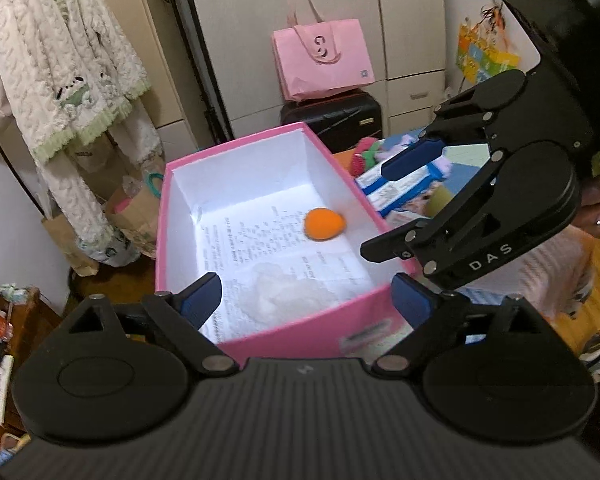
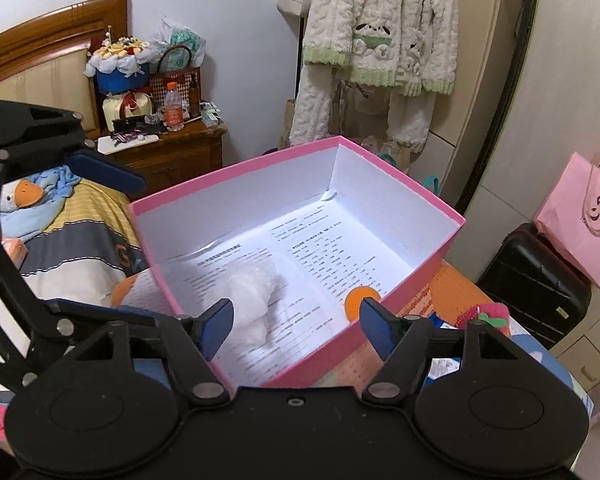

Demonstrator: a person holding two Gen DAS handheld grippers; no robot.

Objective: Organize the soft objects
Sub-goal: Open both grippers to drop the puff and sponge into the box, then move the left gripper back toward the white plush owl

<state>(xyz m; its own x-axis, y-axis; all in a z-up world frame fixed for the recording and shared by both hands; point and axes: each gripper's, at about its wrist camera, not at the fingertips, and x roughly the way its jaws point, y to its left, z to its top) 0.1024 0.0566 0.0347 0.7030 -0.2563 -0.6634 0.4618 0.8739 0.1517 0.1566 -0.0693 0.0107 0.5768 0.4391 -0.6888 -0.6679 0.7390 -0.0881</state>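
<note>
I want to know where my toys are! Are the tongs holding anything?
No. The left tongs and right tongs are both open and empty. The orange ball and white fluff lie in the pink box.

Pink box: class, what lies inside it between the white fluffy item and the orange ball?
Only printed paper lining the pink box lies between the white fluffy item and orange ball; both wrist views show it.

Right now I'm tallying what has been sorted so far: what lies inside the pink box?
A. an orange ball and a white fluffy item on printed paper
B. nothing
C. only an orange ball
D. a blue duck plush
A: the pink box holds an orange ball and a white fluffy item lying on printed paper.
</note>
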